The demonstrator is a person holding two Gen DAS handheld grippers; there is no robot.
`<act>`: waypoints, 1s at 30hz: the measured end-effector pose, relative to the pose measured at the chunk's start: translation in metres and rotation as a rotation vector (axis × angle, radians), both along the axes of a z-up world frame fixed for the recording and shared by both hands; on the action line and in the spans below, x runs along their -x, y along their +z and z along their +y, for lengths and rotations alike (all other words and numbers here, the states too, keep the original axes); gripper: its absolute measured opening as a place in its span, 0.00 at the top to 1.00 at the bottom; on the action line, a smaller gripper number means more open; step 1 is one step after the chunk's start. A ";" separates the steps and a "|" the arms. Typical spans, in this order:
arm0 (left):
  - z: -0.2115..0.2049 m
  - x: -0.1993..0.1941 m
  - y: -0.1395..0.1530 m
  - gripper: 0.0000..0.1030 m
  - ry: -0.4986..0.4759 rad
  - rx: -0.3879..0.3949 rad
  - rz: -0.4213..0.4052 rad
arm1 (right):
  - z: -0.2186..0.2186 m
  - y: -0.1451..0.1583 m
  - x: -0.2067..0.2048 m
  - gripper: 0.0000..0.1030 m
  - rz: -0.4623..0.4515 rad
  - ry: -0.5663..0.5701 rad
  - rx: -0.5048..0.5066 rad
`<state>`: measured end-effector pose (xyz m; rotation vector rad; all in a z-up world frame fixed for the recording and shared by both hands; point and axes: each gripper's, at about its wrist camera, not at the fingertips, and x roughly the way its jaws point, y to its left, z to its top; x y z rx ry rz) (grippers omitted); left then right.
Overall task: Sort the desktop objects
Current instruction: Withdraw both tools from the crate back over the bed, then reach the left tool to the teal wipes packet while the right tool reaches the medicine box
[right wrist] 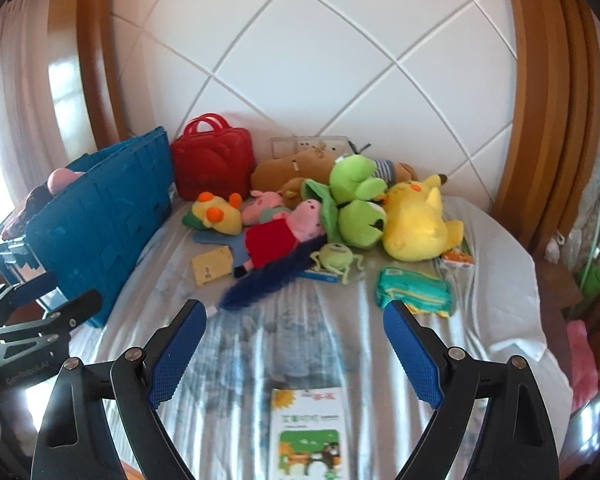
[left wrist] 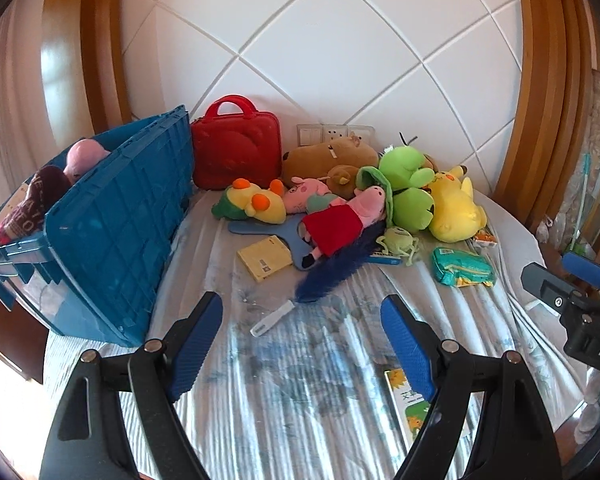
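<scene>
Two grippers, left gripper and right gripper, hovering over the cloth-covered table; jaws of both wide apart, nothing between them. Approach step, judging by layout: no item yet gripped. Plush pile (red-dressed pig plush, yellow plush, green frog plush) heaped at far side by the wall, beside the red case. Blue crate at left, already holding a few items. Booklet nearest, just below right jaws. Next move probably: lower onto one item, close jaws, carry to crate. Soft plush likely to compress under the grip.
</scene>
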<state>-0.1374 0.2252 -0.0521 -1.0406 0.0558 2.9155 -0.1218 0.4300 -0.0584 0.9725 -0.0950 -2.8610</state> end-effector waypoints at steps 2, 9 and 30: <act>0.010 0.007 -0.002 0.21 -0.012 0.006 -0.006 | 0.012 -0.005 0.003 0.11 -0.008 -0.013 0.013; 0.042 0.048 -0.022 0.21 -0.091 -0.022 -0.050 | 0.053 -0.020 0.026 0.08 -0.055 -0.103 -0.011; 0.132 0.090 -0.077 0.21 0.114 -0.022 -0.144 | 0.134 -0.074 0.115 0.06 -0.161 0.085 -0.025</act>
